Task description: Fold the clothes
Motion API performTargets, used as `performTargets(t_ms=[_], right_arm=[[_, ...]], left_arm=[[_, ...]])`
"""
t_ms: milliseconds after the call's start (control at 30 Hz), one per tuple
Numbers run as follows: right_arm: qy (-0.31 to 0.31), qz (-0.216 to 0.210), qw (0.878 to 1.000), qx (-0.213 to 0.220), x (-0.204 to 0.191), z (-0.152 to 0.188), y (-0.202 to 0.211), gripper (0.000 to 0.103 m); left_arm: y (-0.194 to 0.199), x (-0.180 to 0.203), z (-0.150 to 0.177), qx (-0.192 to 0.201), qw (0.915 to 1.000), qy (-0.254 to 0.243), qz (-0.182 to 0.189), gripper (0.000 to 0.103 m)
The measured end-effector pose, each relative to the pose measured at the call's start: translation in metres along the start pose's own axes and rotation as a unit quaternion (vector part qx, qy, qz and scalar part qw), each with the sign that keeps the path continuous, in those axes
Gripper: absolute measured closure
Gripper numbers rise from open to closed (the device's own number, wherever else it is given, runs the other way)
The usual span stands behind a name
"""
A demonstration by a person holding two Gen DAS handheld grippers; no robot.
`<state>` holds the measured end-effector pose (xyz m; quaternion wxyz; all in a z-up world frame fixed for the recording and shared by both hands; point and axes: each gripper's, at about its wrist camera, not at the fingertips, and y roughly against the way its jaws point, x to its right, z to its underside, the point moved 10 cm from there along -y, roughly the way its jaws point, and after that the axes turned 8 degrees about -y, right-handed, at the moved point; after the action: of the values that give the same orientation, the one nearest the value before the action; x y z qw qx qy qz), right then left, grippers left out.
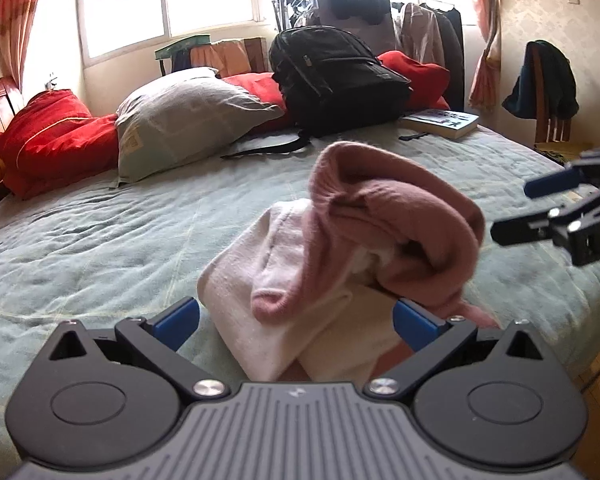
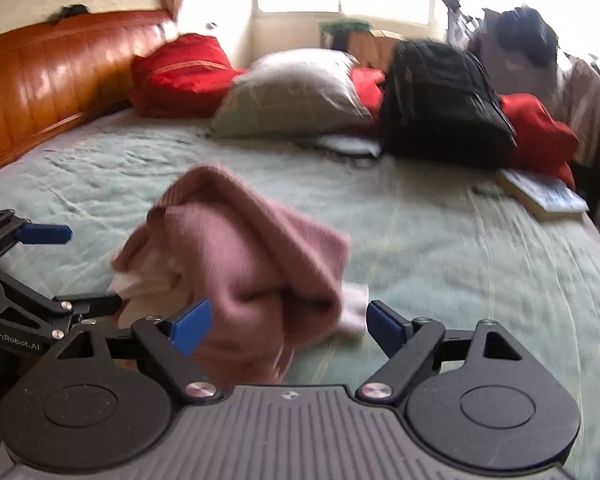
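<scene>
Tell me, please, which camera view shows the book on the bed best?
The left wrist view shows the book best: it is sharp there, lying flat on the bed beside the black backpack. In the right wrist view the book is blurred and sits near the frame edge.

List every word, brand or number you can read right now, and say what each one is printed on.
"GenRobot.AI": white lettering on the black left gripper, seen in the right wrist view.
Cover print on the pale paperback book at the far side of the green bedspread: too small and blurred to read.
Small logo on the grey ribbed housing of the right gripper: not legible.
</scene>
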<state>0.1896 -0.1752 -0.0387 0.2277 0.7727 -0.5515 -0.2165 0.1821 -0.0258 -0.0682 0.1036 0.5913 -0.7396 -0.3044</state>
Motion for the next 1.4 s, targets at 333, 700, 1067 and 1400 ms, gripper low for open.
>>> performTargets(t_ms=[333,700,1067,1400], right_arm=[[0.05,-0.027,0.998,-0.036,0.002,-0.024,-0.05,0.045],[0.101,-0.07,0.991,-0.048,-0.008,-0.034,-0.08,0.055],[0.119,-0.021,0.992,-0.043,0.017,-0.061,-0.083,0.091],[0.11,0.049,0.991,-0.061,0.058,-0.075,-0.108,0.092]], left_arm=[[-0.027,-0.006,-0.005,0.001,0.9999,0.007,0.013,0.001],[-0.048,-0.001,-0.008,0.011,0.9992,-0.005,0.039,0.001],[-0.053,-0.025,-0.019,0.0,0.9994,0.006,0.033,0.001],[-0.067,-0.048,-0.041,0.004,0.9997,-0.024,0.007,0.001]])
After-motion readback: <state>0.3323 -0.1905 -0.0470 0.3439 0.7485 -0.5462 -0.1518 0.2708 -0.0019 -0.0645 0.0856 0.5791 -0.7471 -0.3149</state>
